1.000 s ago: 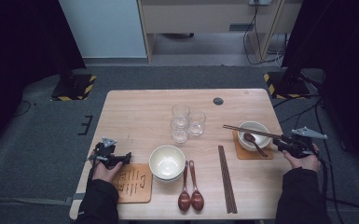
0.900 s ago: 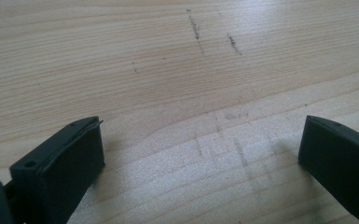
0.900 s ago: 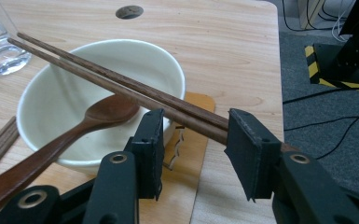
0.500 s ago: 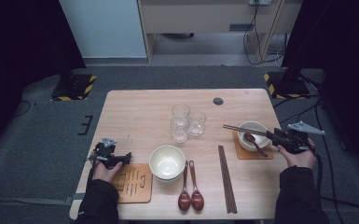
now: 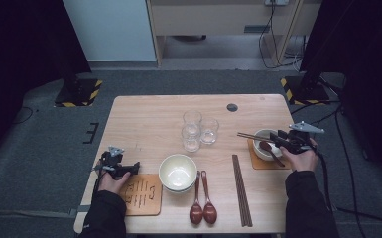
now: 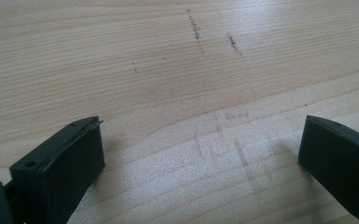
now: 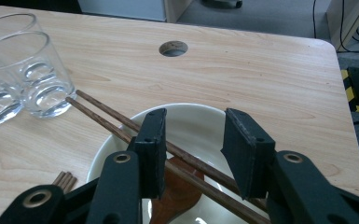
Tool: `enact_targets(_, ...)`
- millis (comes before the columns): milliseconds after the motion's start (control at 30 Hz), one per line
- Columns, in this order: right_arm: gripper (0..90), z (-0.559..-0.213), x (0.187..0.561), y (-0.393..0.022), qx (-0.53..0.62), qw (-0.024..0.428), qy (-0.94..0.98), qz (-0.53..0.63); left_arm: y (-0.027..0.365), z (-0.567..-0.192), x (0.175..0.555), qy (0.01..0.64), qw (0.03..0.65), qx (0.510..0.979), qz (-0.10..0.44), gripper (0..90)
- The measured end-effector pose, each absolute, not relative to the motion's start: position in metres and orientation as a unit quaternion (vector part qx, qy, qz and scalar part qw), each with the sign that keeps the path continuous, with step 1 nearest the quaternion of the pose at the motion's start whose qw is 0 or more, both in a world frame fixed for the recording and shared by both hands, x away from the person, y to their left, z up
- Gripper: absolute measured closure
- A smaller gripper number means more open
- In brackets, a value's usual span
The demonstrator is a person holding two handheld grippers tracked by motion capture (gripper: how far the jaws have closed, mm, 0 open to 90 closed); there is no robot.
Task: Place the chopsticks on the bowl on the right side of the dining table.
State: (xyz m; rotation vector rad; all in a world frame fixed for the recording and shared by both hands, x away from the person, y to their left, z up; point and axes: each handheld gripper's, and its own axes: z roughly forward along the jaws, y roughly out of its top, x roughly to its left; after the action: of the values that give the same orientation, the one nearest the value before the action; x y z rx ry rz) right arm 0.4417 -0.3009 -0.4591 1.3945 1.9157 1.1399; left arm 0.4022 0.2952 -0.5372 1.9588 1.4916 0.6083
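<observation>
Pair of chopsticks point(image 7: 121, 123) lies across the rim of the white bowl point(image 7: 200, 114) at the desk's right side, tips pointing toward the glasses point(image 7: 32, 70). In the right gripper view the sticks pass between the jaws of the right claw point(image 7: 193, 149); the jaws stand partly spread and the pads do not press on the wood, a gap showing on the right jaw's side, while the left jaw sits close against the sticks, contact unclear. A brown spoon point(image 7: 177, 196) rests inside the bowl beneath the sticks. From the high view the bowl point(image 5: 264, 136) sits on a brown coaster point(image 5: 258, 161), and the right claw point(image 5: 282, 140) hovers over its right half, held by the person's right hand point(image 5: 300, 156). Three glasses point(image 5: 198, 130) cluster near the desk's middle, well apart from the bowl. A second pair of chopsticks point(image 5: 241, 191) lies flat on the desk point(image 5: 144, 119) just left of the coaster, running toward the near edge. Further left, two brown spoons point(image 5: 202, 206) lie side by side, then a larger cream bowl point(image 5: 177, 172), then a brown mat point(image 5: 141, 194) with dark markings. Left claw point(image 5: 131, 167) rests low at the desk's left edge beside the mat; in the left gripper view its jaws are spread wide over bare wood point(image 6: 177, 93), nothing between them.
</observation>
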Motion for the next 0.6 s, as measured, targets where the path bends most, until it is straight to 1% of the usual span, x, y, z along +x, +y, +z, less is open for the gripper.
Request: enact_targets(600, 60.1, -0.472, 0.460, -0.296, 0.530, 0.254, 0.705, 0.398, 0.295, -0.537, 0.402, 0.561, 0.298, 0.737, 0.229, 0.0)
